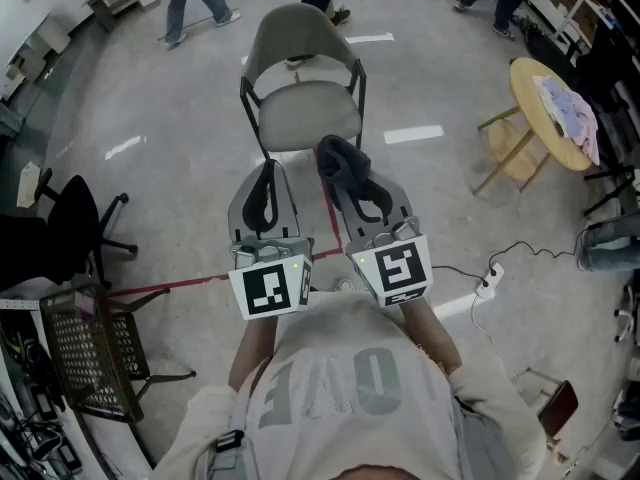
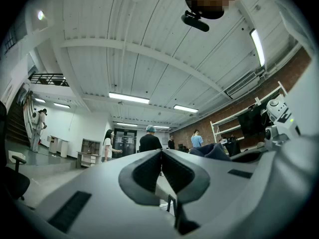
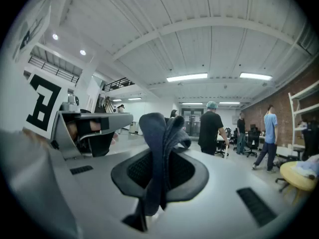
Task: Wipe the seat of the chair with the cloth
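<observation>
grippers up close by the chest; left gripper (image 1: 268, 168) clenched, pads pressed together with nothing between them in the left gripper view (image 2: 161, 156); right gripper (image 1: 345, 176) clamped on the cloth (image 1: 340, 156), a dark blue bunched fold standing up out of its jaws in the right gripper view (image 3: 160, 133); cloth sits just short of the front edge of the seat (image 1: 308, 116), not on it as far as i can tell; chair (image 1: 300, 43) stands on the floor ahead, grey, seat bare; cloth looks soft, light and limp, so it will flop and bunch; best pinched on a thick fold, wad left hanging free to wipe; seat looks hard and smooth; chair looks light and may slide if pressed.
</observation>
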Motion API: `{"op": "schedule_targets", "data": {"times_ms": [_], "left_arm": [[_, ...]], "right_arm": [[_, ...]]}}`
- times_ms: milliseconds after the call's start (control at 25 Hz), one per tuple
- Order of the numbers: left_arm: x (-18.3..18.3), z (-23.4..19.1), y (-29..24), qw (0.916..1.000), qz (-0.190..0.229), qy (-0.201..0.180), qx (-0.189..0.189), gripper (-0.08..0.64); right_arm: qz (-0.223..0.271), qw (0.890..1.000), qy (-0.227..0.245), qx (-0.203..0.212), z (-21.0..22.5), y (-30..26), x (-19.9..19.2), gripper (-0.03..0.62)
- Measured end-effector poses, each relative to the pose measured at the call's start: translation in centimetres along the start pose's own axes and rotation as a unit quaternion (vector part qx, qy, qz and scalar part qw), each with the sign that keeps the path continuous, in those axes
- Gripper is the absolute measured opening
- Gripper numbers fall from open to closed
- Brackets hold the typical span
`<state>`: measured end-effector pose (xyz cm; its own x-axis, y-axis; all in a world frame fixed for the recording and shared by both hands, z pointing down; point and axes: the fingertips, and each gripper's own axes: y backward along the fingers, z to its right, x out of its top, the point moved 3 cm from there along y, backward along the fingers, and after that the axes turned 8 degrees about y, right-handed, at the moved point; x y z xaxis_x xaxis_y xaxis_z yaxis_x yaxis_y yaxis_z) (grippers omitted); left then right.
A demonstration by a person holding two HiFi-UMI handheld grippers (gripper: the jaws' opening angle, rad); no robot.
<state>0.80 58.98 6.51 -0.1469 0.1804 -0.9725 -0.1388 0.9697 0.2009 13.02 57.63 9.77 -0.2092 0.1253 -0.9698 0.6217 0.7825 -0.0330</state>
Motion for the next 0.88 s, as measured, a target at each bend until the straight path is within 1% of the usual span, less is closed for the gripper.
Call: {"op": "schedule_targets", "data": {"times_ms": [120,320,440,600,760,880], "left_arm": [[-0.2,-0.4,0.1,1.0,-0.003,0.0,0.004,0.015],[-0.4,-0.7,0.3,0.9999,-0.003,0.001,0.015,0.015],[-0.6,-0.9,0.6,0.9997,-0.007,0.002,0.024,0.015],[-0.9,-1.4,1.3,0.9991,-0.012,-0.002,0.04,0.015],[-1.4,-3.0,2.1,0.9977,-0.021,-0.004,0.064,0.015],[-2.2,-4.3,1.4,0.9968,-0.026,0.0,0.075,0.015]], "right_arm": [[0.01,1.0,-0.023,-0.016,0.8,0.0,-0.5,0.057],[0.011,0.999,-0.023,-0.031,1.7,0.5,-0.9,0.057],[0.018,0.999,-0.024,-0.031,2.2,0.9,-1.1,0.057],[0.026,0.997,-0.061,-0.03,2.9,0.9,-1.9,0.057],[0.022,0.998,-0.048,-0.017,2.4,0.4,-2.2,0.057],[0.02,0.998,-0.063,-0.005,2.5,-0.7,-2.9,0.057]]}}
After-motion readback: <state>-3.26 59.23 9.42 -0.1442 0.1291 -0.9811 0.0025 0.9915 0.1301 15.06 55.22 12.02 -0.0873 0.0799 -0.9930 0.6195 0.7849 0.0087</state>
